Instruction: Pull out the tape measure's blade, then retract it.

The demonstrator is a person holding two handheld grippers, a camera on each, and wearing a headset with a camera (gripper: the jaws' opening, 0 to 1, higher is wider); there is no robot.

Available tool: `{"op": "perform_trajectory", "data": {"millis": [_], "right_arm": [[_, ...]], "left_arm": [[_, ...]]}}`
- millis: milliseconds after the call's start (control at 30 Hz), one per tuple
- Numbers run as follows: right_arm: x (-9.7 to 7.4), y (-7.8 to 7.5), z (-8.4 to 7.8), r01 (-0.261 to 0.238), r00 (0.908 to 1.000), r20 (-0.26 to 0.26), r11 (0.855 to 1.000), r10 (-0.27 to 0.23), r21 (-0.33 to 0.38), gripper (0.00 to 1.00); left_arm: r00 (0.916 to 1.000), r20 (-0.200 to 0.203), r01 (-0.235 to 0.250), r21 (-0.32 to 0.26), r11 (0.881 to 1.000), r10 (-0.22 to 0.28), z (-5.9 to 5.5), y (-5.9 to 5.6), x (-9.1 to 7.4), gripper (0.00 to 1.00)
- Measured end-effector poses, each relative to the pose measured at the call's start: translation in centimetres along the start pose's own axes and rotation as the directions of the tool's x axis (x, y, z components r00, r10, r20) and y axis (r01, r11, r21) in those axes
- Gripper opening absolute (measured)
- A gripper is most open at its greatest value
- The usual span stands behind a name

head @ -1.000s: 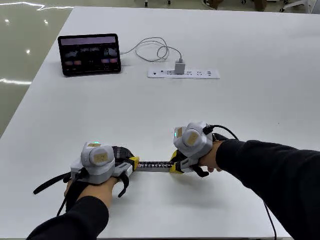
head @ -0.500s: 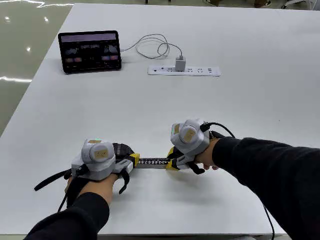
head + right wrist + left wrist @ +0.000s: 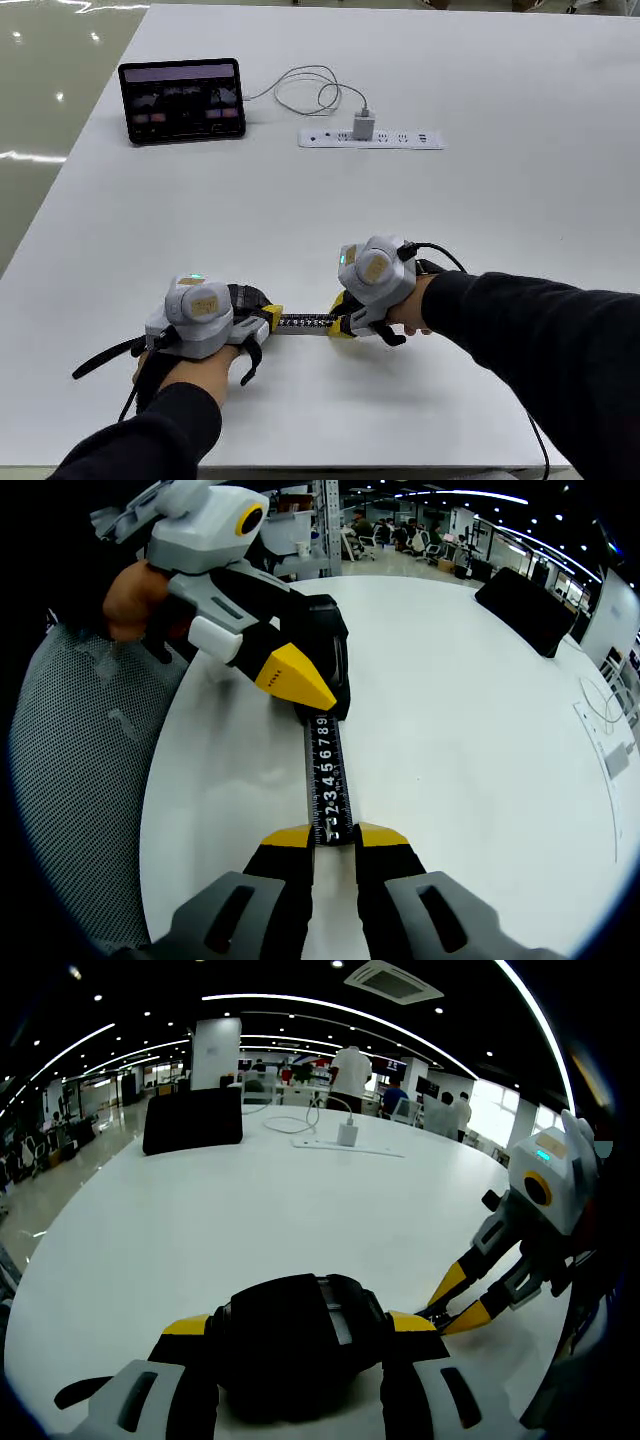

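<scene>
The tape measure is seen as a squat, rounded black case, held low over the white table near its front edge, towards the person's left. It is clasped between the jaws of the left gripper, which are closed against its two sides (one yellow tip is seen at each flank in the left gripper view). A short length of blade is drawn out of the case: a narrow strip with figures and graduations printed on its upper face. The blade's free end is pinched between the jaws of the right gripper, whose yellow tips are closed on it. The blade's long axis is laid roughly parallel to the table's front edge, left to right in the head view, with the case at the left end and the tip pointed right. The strip is seen straight and flat, close over the tabletop (whether it touches cannot be told). Farther back on the table a dark tablet is propped up. To its right a white power strip is laid, with a charger plugged in and a looped cable attached.
</scene>
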State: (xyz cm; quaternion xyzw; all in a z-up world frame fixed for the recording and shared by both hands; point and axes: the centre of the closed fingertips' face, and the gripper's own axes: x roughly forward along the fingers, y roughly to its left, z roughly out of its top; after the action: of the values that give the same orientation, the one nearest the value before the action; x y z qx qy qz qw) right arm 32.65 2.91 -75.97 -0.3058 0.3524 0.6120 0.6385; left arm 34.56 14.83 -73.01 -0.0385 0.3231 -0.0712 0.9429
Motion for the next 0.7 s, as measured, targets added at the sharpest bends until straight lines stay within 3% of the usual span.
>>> {"op": "perform_trajectory", "data": {"millis": [100,700], "right_arm": [[0.1,0.0,0.2,-0.001,0.9998,0.019,1.000,0.000,0.026,0.11],[0.9,0.2,1.4,-0.011,0.9981,0.061,1.000,0.009,0.023,0.11]], "left_arm": [[1.0000,0.001,0.001,-0.003,1.000,-0.001,0.0,0.0,0.0,0.62],[1.0000,0.001,0.008,-0.006,1.000,-0.008,0.0,0.0,-0.1,0.62]]}}
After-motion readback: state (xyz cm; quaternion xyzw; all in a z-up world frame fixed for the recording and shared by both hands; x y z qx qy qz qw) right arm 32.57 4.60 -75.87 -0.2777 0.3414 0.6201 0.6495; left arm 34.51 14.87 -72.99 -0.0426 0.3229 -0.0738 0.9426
